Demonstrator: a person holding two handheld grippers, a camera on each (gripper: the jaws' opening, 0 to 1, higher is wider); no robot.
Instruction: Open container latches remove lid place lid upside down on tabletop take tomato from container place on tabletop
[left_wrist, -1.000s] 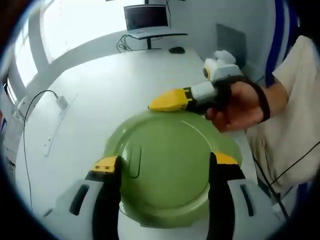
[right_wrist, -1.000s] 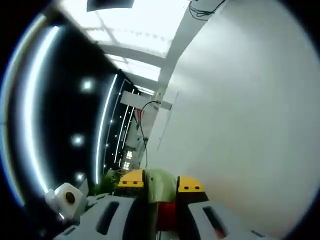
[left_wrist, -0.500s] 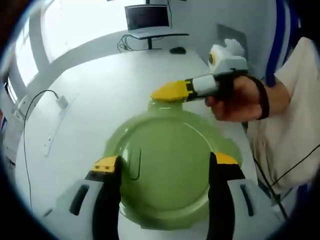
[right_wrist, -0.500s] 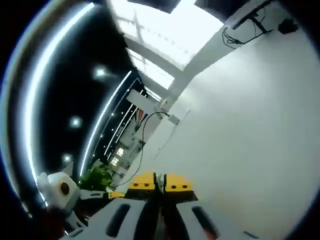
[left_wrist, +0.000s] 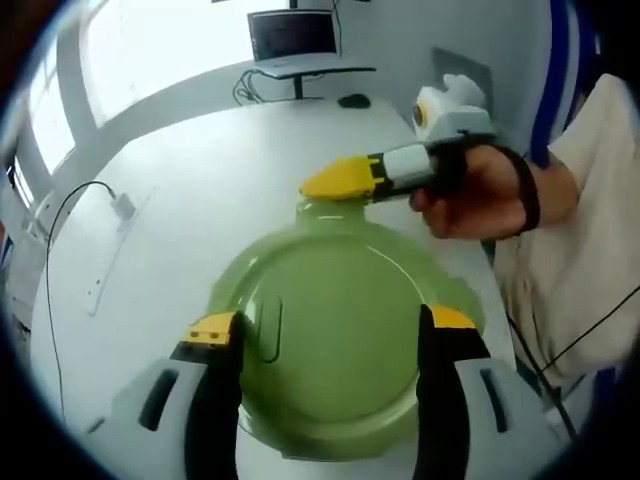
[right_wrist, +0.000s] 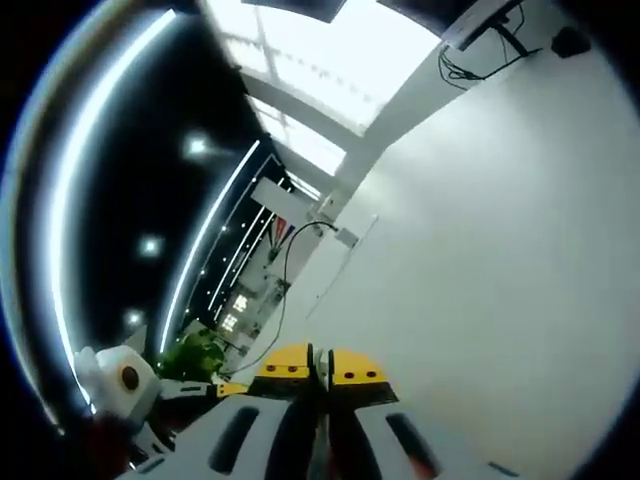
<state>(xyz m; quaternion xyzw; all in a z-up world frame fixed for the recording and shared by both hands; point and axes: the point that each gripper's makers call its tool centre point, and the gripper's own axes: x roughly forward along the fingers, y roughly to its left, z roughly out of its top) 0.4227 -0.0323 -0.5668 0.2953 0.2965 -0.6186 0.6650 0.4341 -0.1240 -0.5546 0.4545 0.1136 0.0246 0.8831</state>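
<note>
A round green container with its lid (left_wrist: 335, 340) on sits on the white table (left_wrist: 190, 190). My left gripper (left_wrist: 330, 325) is open, its yellow-tipped jaws standing over the lid's left and right sides. A latch tab (left_wrist: 268, 322) lies flat near the left jaw. My right gripper (left_wrist: 338, 183), held by a person's hand (left_wrist: 480, 195), hovers just above the lid's far rim, where a pale green latch (left_wrist: 330, 208) sticks out. In the right gripper view its jaws (right_wrist: 320, 365) are shut together with nothing between them. I cannot see into the container.
A monitor (left_wrist: 293, 35) and a mouse (left_wrist: 353, 100) stand at the table's far end. A black cable with a white adapter (left_wrist: 122, 205) lies at the left, and the cable (right_wrist: 300, 235) also crosses the right gripper view. The person's body stands at the right.
A second ago my right gripper had the green latch between its jaws at the far rim. It has let go, shut fully and lifted slightly. The left gripper has not moved.
</note>
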